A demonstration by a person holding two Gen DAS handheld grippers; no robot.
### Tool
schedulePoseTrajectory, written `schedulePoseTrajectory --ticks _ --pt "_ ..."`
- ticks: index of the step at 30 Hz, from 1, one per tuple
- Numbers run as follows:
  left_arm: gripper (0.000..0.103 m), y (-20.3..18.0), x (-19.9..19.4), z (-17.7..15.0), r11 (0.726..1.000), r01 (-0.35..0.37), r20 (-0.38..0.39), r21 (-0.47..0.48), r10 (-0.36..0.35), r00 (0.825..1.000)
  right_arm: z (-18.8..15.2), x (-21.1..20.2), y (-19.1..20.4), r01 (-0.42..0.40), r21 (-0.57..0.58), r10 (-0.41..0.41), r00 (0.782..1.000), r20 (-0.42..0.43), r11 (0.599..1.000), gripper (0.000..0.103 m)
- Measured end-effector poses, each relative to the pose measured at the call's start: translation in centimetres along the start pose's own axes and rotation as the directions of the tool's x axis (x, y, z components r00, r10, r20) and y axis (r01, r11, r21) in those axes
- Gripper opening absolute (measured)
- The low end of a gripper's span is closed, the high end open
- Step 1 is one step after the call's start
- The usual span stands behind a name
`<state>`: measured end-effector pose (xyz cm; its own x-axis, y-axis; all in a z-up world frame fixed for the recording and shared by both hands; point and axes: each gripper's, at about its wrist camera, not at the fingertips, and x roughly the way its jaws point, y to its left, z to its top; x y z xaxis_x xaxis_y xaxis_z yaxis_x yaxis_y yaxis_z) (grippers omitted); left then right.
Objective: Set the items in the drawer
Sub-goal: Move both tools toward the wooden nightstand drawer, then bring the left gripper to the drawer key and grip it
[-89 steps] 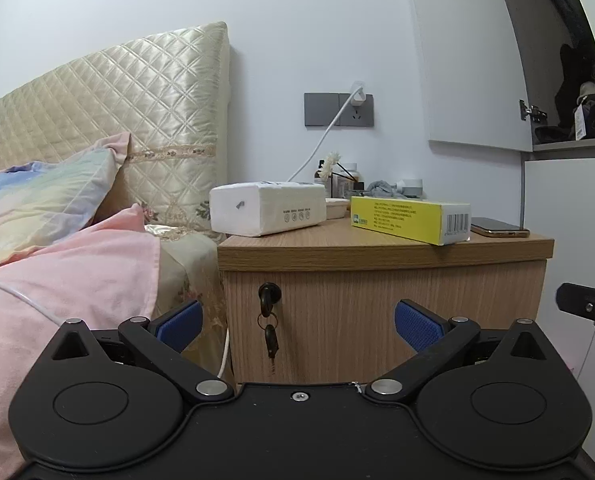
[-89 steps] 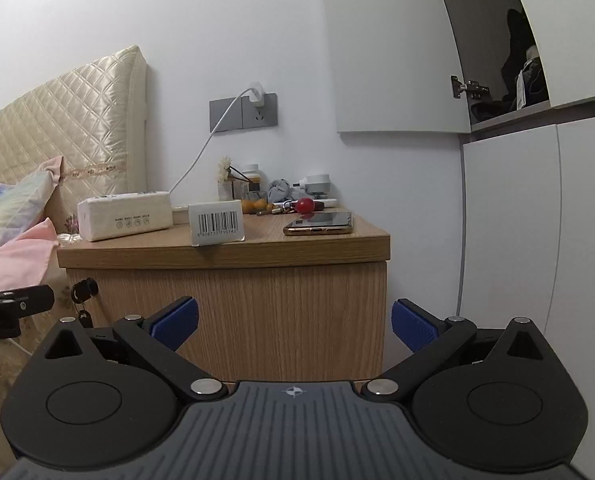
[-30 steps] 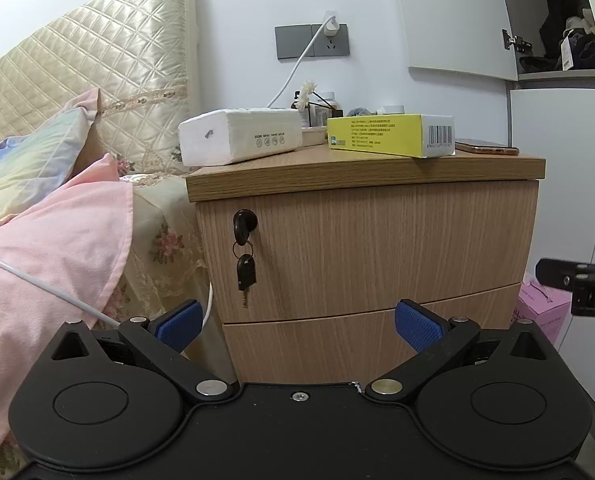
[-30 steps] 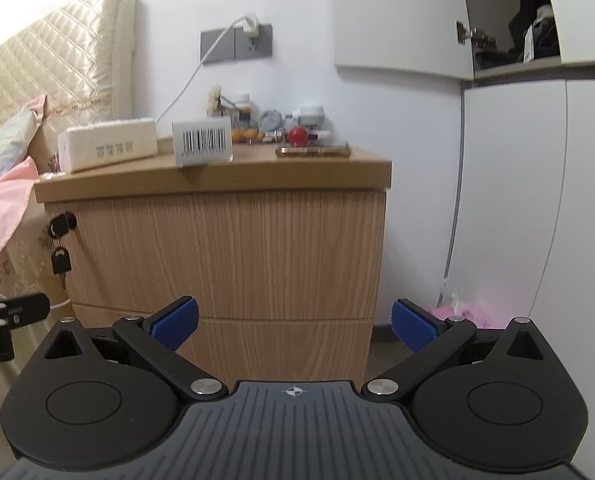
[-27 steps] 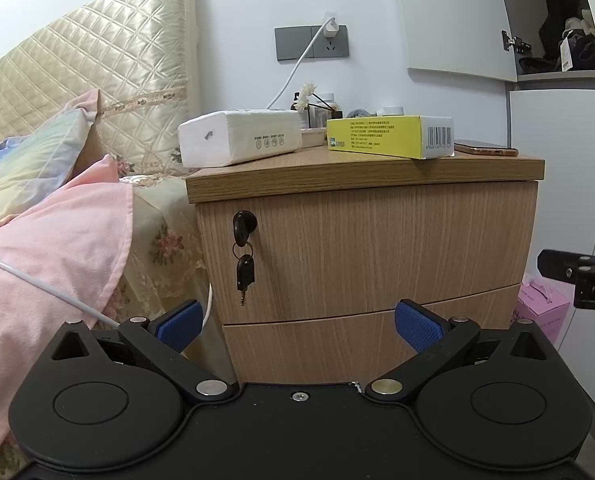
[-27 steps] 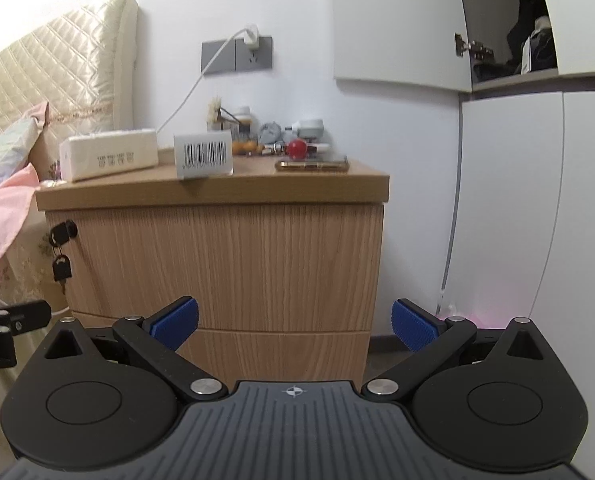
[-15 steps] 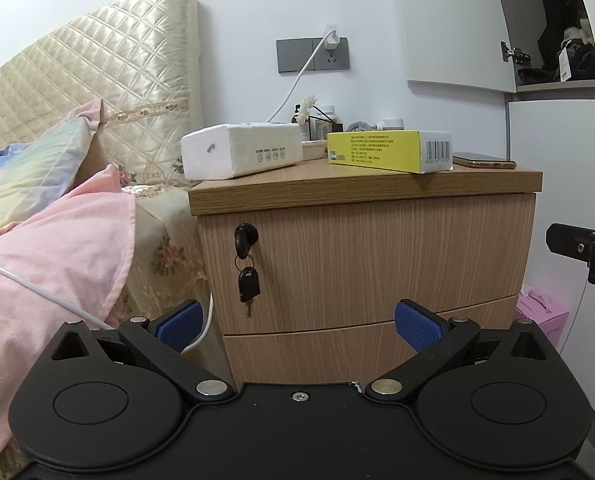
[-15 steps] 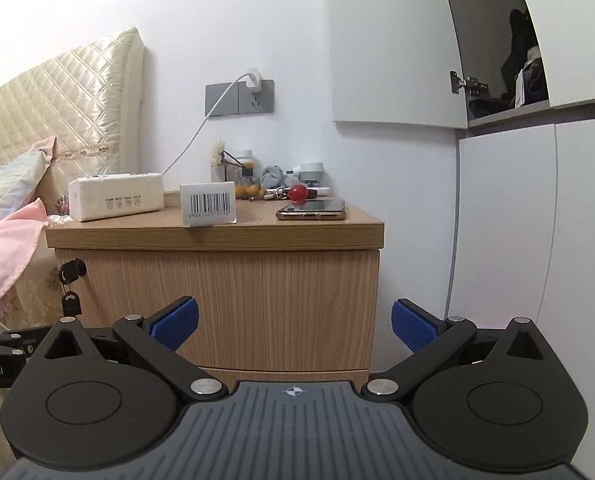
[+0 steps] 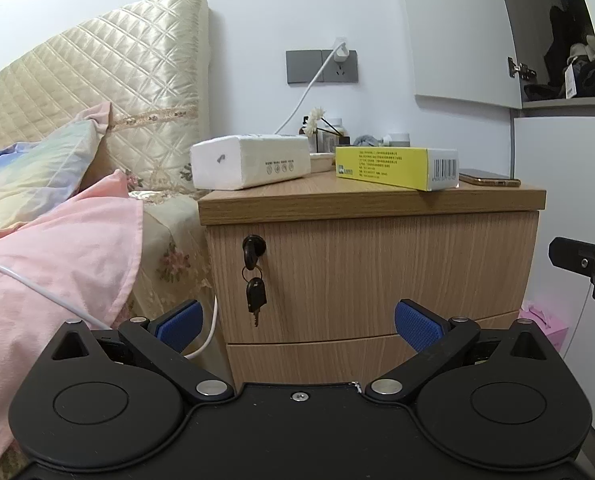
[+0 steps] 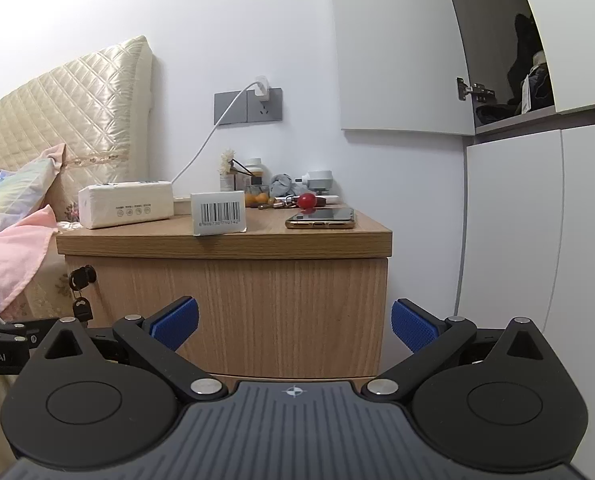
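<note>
Looking through your left wrist camera, your left gripper (image 9: 297, 320) is spread wide and holds nothing. It faces the front of the nightstand (image 9: 373, 276). Compared with a second ago the view has risen, so the nightstand's top sits lower in frame and less of the bottom drawer (image 9: 377, 352) shows. On that top lie the tissue pack (image 9: 253, 162) toward the bed side, the yellow box (image 9: 397, 168) near the middle, and the phone (image 9: 489, 179) at the far edge. A key (image 9: 253, 256) hangs from the lock on the top drawer (image 9: 397, 276), which is shut.

Through your right wrist camera, your right gripper (image 10: 293, 326) is also spread wide and empty, in front of the nightstand below its top. The box shows its barcode end here, beside the tissue pack.

Nothing is picked up yet and both drawers are closed, so you likely need to pull one open first.
</note>
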<state>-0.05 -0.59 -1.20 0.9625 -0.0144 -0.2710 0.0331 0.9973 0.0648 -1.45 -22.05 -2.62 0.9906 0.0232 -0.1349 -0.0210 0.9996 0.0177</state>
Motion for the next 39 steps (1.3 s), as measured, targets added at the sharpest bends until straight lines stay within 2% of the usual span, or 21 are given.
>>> schedulePoseTrajectory --ticks 12,17,21,24,30,34,37,39 --pt "0.102 0.2 -0.4 0.1 1.0 -0.012 0.018 -0.011 0.013 1.0 0.1 -0.5 -0.3 -0.004 0.02 0.003 1.0 0.022 1.0 0.103" --pt "0.102 0.2 -0.4 0.2 1.0 0.022 0.009 -0.002 -0.022 1.0 0.1 -0.6 -0.5 -0.031 0.013 0.031 0.998 0.046 0.999 0.103" --pt "0.102 0.4 -0.6 0.4 0.999 0.04 0.034 -0.018 -0.04 0.999 -0.2 -0.5 -0.5 -0.025 -0.032 0.027 0.997 0.075 0.999 0.103" --pt "0.102 0.4 -0.5 0.3 1.0 0.013 0.053 0.013 -0.014 0.998 -0.5 -0.6 -0.5 -0.017 -0.06 0.023 0.996 0.087 0.998 0.103" --pt "0.102 1.5 0.7 0.5 0.999 -0.037 0.026 -0.022 0.037 0.999 -0.4 -1.0 -0.7 -0.016 -0.078 0.026 0.991 0.13 0.997 0.103" --pt "0.102 2.7 1.2 0.9 0.995 -0.036 -0.001 -0.093 0.036 0.999 -0.3 -0.8 -1.6 -0.01 -0.033 0.015 0.988 0.153 0.999 0.103" --pt "0.102 3.1 1.4 1.4 0.996 -0.032 0.028 -0.078 0.034 0.999 0.0 -0.2 -2.6 -0.027 0.018 0.025 0.991 0.129 0.999 0.103" --pt "0.102 3.5 1.8 1.6 0.997 -0.002 0.027 -0.078 0.004 1.0 0.3 0.2 -3.3 -0.041 0.054 0.035 0.993 0.11 0.998 0.103"
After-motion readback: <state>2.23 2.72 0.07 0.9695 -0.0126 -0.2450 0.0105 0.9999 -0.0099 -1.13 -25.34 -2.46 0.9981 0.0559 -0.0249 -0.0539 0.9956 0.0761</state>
